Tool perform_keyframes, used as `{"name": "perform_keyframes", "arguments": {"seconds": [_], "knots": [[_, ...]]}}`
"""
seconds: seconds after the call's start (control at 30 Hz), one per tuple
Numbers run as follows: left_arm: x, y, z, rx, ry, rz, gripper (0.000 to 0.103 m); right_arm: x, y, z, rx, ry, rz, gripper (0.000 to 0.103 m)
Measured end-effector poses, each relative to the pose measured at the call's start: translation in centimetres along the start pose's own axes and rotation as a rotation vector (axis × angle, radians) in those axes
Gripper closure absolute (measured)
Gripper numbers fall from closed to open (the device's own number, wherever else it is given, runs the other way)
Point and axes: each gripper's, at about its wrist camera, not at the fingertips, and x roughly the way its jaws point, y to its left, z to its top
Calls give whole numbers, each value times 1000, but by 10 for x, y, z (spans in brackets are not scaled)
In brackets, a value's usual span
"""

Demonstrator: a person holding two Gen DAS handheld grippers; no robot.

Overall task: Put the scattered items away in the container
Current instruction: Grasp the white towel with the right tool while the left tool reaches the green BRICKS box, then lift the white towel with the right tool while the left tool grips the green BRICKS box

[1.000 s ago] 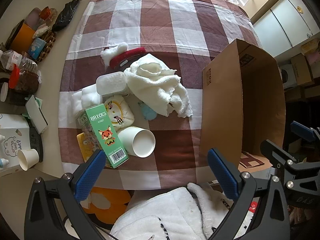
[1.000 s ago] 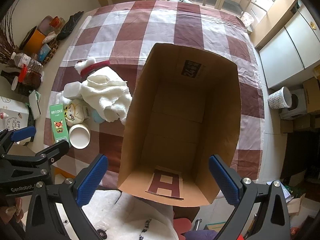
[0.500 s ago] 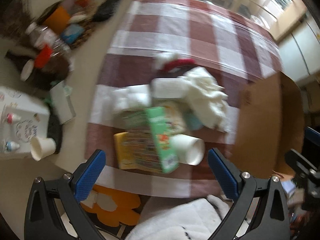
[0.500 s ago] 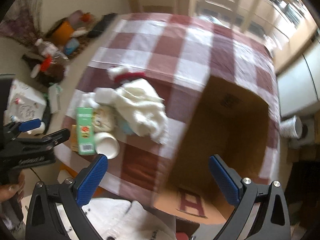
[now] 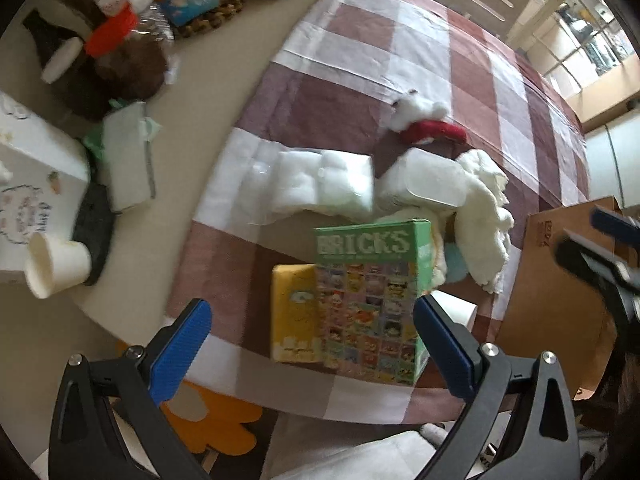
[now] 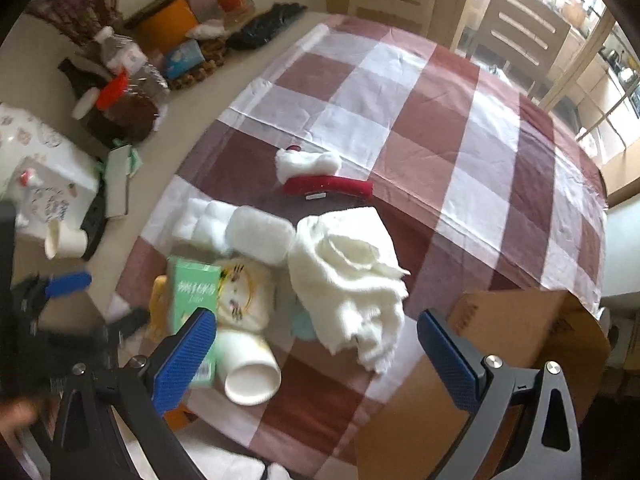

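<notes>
A green BRICKS box [image 5: 370, 300] lies on the checked cloth beside a yellow box [image 5: 294, 314], just ahead of my open, empty left gripper [image 5: 312, 344]. Behind them lie a white towel [image 5: 482, 216], a white lidded tub [image 5: 424, 184], a clear bag of white pads [image 5: 320, 184] and a red-and-white plush [image 5: 428, 124]. The cardboard box [image 5: 560, 304] stands at the right. In the right wrist view my open, empty right gripper [image 6: 316, 356] hovers over the towel [image 6: 352, 272], a paper cup [image 6: 250, 376], a cat plush [image 6: 244, 296] and the cardboard box [image 6: 520, 332].
Bottles, jars and a basket [image 6: 132, 76] crowd the table's far left off the cloth. A white carton [image 5: 24, 184], a second paper cup [image 5: 56, 264] and a tissue pack [image 5: 128, 156] sit at the left edge. Chairs [image 6: 516, 28] stand behind the table.
Both grippers have swung left and come lower toward the pile. The cardboard box has slid to the right edge of both views. Both grippers stay open.
</notes>
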Motion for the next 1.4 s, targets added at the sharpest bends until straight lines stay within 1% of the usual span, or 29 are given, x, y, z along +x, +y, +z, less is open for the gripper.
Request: {"name": "perform_keyframes", "arguments": {"seconds": [0.07, 0.13, 0.23, 0.3, 0.37, 0.4, 0.47, 0.6, 0.63, 0.67, 0.7, 0.73, 0.8, 0.93, 0.97, 1.07, 1.17, 1.23, 1.33, 1.4], "knots": [[10, -8, 0, 18, 1, -30, 3, 15, -3, 8, 5, 30, 3, 4], [21, -15, 0, 32, 6, -48, 11, 32, -7, 15, 5, 75, 11, 6], [36, -22, 2, 39, 21, -77, 16, 59, -8, 23, -21, 151, 2, 7], [42, -27, 3, 50, 25, -83, 20, 77, -11, 26, -36, 203, -12, 8], [46, -32, 4, 64, 27, -80, 25, 89, -12, 25, -45, 234, -18, 9], [48, -34, 4, 71, 27, -77, 26, 95, -14, 25, -42, 249, -23, 10], [52, -38, 5, 82, 23, -56, 26, 106, -17, 24, -38, 275, -28, 16], [59, -40, 9, 94, 18, -16, 26, 122, -19, 23, -45, 311, -28, 17], [61, -39, 9, 96, 20, -4, 26, 126, -19, 22, -49, 319, -27, 20], [64, -39, 10, 103, 22, 15, 26, 129, -19, 22, -55, 325, -26, 26], [67, -38, 10, 110, 24, 36, 26, 133, -19, 21, -59, 331, -28, 28], [71, -37, 11, 113, 27, 51, 26, 136, -19, 21, -59, 334, -27, 31], [76, -33, 13, 107, 40, 55, 28, 141, -20, 20, -61, 342, -19, 37], [79, -24, 19, 98, 35, 23, 28, 144, -26, 20, -39, 333, -11, 47], [79, -23, 21, 101, 33, 17, 28, 142, -29, 19, -32, 327, -3, 48], [77, -18, 26, 91, 30, -8, 28, 134, -37, 18, 3, 299, 24, 60], [73, -12, 29, 75, 26, -39, 32, 121, -46, 15, 38, 270, 68, 68], [69, -8, 30, 64, 20, -62, 38, 109, -52, 13, 61, 250, 101, 71], [63, -3, 32, 49, 10, -85, 45, 90, -59, 10, 73, 215, 140, 71], [60, 2, 31, 34, 14, -101, 48, 77, -62, 8, 69, 187, 154, 71]]}}
